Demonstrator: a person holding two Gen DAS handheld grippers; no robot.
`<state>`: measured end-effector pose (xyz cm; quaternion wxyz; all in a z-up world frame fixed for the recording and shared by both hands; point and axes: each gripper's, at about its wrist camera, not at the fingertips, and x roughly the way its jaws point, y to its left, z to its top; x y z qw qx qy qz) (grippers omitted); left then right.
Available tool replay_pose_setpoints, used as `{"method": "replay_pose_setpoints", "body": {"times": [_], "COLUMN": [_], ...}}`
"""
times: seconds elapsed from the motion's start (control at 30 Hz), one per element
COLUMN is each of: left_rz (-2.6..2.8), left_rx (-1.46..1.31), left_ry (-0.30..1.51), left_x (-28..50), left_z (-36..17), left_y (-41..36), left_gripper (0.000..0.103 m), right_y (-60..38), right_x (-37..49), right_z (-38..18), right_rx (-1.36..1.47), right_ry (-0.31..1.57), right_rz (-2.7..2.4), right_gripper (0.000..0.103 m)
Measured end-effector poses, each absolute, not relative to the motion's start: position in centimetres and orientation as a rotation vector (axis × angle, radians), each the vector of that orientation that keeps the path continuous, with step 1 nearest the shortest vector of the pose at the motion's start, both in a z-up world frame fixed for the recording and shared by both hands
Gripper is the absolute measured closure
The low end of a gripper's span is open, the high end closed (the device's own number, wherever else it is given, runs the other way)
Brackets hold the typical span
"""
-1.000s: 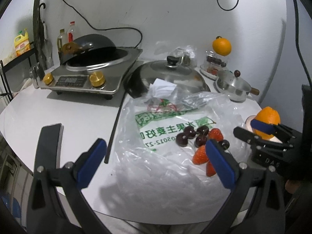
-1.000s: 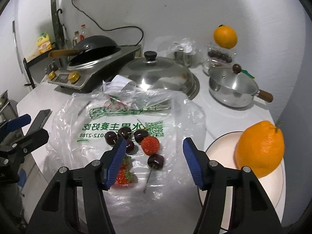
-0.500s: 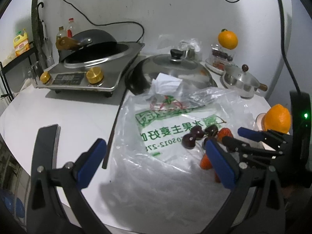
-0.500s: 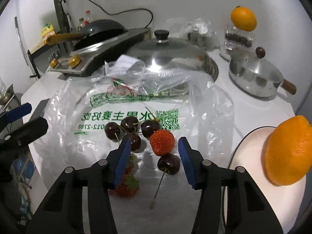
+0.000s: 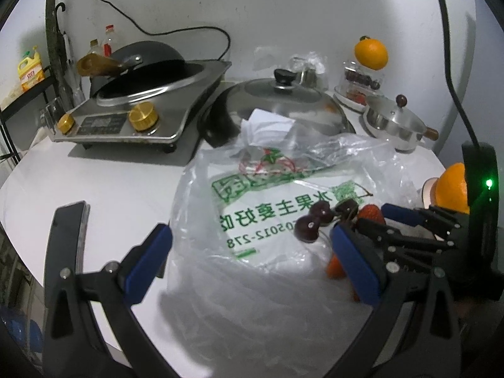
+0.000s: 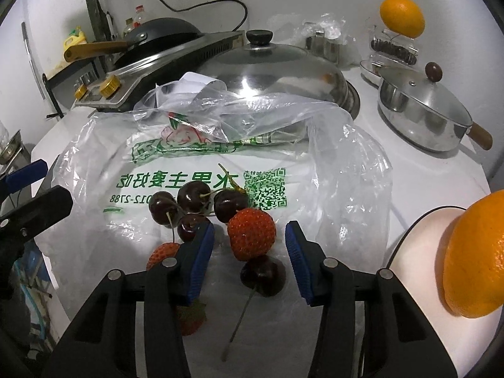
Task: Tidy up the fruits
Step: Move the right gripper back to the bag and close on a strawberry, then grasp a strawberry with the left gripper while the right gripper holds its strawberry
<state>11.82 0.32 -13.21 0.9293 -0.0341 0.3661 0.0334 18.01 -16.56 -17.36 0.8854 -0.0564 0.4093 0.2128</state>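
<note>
Your right tool (image 6: 249, 252) sits low over the clear plastic bag (image 6: 346, 163), which lies spread flat on the white tabletop (image 5: 119, 173) and keeps the loose fruit off the bare surface. Its jaws have just been closing and now stand partly open, with a gap on each side of the big strawberry (image 6: 251, 237); the pads do not press on it yet, so nothing is held. A stemmed cherry (image 6: 264, 275) lies just on the near side of that strawberry, also between the jaws. Judgement: a further squeeze may catch both, or roll the cherry away on the slick film.

A cluster of four dark cherries (image 6: 192, 204) sits touching the strawberry on its far side. Two more strawberries (image 6: 163, 253) lie outside the left finger, partly hidden by it.

The white plate (image 6: 419, 252) lies near the tabletop's right edge with one orange (image 6: 475, 261) already on it, so it is likely the collecting spot, and a short carry from here.

Your left tool (image 5: 249, 255) hangs wide open and empty over the near part of the bag. Judgement: it is kept there to pin the film if the bag lifts with the fruit.

A second orange (image 6: 401, 15) rests on a clear lidded box at the back edge, well apart.
</note>
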Motion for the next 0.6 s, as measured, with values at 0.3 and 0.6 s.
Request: {"method": "replay_pose_setpoints", "body": {"times": [0.3,0.6], "left_rz": [0.061,0.031], "left_rx": [-0.06,-0.037], "left_ry": [0.746,0.763], "left_x": [12.0,12.2], "left_z": [-13.0,-13.3], "left_y": [0.1,-1.4], "left_gripper": [0.001,0.001], "right_y": [-16.7,-17.4], "right_x": [18.5,17.9], "right_z": [-17.9,-16.8], "right_rx": [-0.108,-0.078], "right_ry": [0.863,0.826], "right_rz": [0.457,0.473], "right_gripper": [0.063,0.068]}}
